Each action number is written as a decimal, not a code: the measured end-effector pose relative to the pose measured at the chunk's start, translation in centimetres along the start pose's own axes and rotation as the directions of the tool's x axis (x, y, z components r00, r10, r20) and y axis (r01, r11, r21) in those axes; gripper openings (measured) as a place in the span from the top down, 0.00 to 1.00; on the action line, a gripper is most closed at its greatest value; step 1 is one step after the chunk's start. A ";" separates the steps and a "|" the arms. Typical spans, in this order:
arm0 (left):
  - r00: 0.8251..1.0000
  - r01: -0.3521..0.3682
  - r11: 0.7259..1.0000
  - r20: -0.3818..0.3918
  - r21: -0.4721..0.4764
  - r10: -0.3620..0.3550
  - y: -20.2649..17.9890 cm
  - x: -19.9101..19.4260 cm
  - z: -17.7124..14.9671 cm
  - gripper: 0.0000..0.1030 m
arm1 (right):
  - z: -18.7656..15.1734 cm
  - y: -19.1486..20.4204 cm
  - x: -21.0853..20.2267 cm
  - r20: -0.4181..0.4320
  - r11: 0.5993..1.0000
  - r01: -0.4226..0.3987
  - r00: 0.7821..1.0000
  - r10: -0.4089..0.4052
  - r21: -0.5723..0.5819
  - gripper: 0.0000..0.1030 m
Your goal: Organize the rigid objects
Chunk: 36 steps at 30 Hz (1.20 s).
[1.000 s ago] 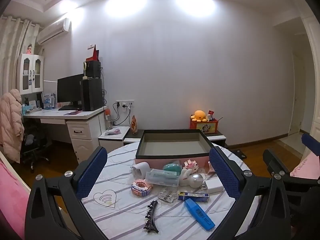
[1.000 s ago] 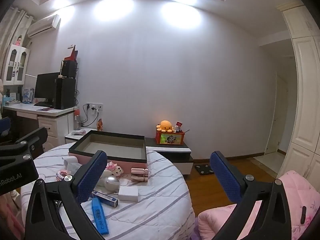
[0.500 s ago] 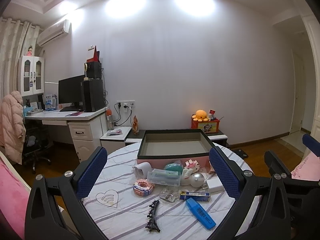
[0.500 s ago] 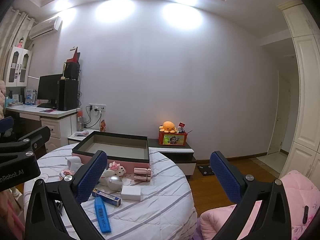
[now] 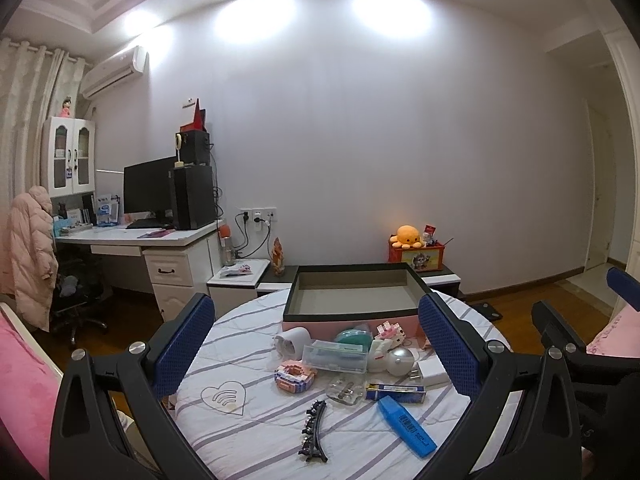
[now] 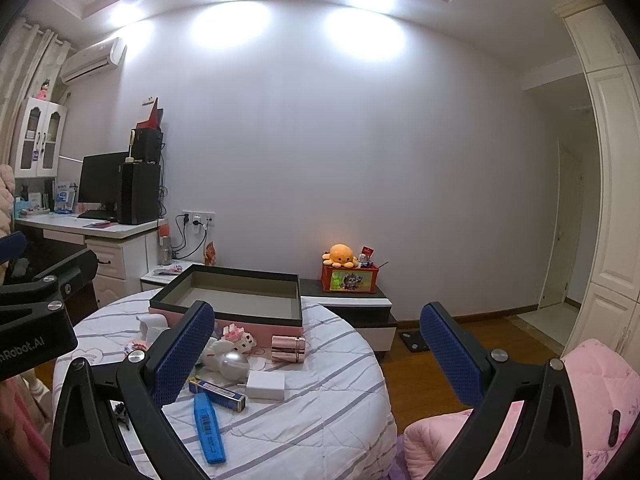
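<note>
From my left gripper point(image 5: 316, 338) I look across a round table point(image 5: 256, 432) under a striped white cloth; its jaws stand wide with nothing between them, held above the near edge. Toward the left edge the cloth carries a stitched heart point(image 5: 223, 399). Next comes a black hair clip point(image 5: 313, 431) lying near the near edge, with a small pink brick model point(image 5: 295, 376) just beyond it. Behind that sits a white cylinder point(image 5: 295, 339) on its side, and beside it a clear plastic case point(image 5: 335, 356) with a teal round thing point(image 5: 354, 336) behind. A small clear box point(image 5: 346, 390) lies in front of the case. Further right are a white and pink toy point(image 5: 386, 340), a silver ball point(image 5: 401, 362), a white adapter point(image 5: 431, 371), a dark blue carton point(image 5: 396, 392) and a blue highlighter point(image 5: 406, 426) angled toward the right edge. At the far edge stands the open box point(image 5: 356, 314), pink-walled with a dark rim, nothing visible inside.

My right gripper point(image 6: 318, 352) hangs off the table's right edge, jaws also wide and holding nothing, over wooden floor point(image 6: 436, 364) and pink bedding point(image 6: 592, 384). In its view a rose-gold cylinder point(image 6: 289, 348) lies on its side just in front of the box's right corner.
</note>
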<state>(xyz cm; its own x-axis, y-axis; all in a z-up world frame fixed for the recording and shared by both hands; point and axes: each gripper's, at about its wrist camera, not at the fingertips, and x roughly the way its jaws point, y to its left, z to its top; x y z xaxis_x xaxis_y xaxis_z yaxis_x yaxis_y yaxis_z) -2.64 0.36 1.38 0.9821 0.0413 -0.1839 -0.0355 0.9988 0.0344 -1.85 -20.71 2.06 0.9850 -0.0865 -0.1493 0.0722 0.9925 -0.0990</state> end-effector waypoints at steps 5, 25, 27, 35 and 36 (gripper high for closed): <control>1.000 -0.004 1.000 0.000 -0.003 0.004 0.3 0.0 -0.1 0.00 | 0.0 0.0 0.1 -0.013 1.000 -0.006 1.000 0.006 0.002 0.00; 1.000 0.001 1.000 -0.003 0.008 -0.001 0.2 0.2 -0.2 0.00 | 0.2 -0.1 0.1 -0.010 1.000 0.005 1.000 -0.005 -0.001 0.00; 1.000 -0.001 1.000 -0.003 0.009 0.001 0.2 0.2 -0.2 0.00 | 0.2 -0.2 0.1 -0.008 1.000 0.002 1.000 -0.002 -0.001 0.00; 1.000 0.029 1.000 -0.002 -0.002 -0.029 0.1 0.0 0.0 0.00 | 0.1 -0.1 -0.1 0.001 1.000 0.001 1.000 -0.001 -0.009 0.00; 1.000 0.027 1.000 -0.002 -0.002 -0.027 0.0 0.1 0.0 0.00 | 0.1 -0.1 -0.2 0.002 1.000 0.001 1.000 -0.001 -0.009 0.00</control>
<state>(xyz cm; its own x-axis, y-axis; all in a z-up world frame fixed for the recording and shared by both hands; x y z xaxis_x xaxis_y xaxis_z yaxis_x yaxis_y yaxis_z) -2.59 0.39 1.34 0.9823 0.0147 -0.1866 -0.0096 0.9996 0.0279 -2.01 -20.78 2.19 0.9853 -0.0878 -0.1469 0.0722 0.9915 -0.1079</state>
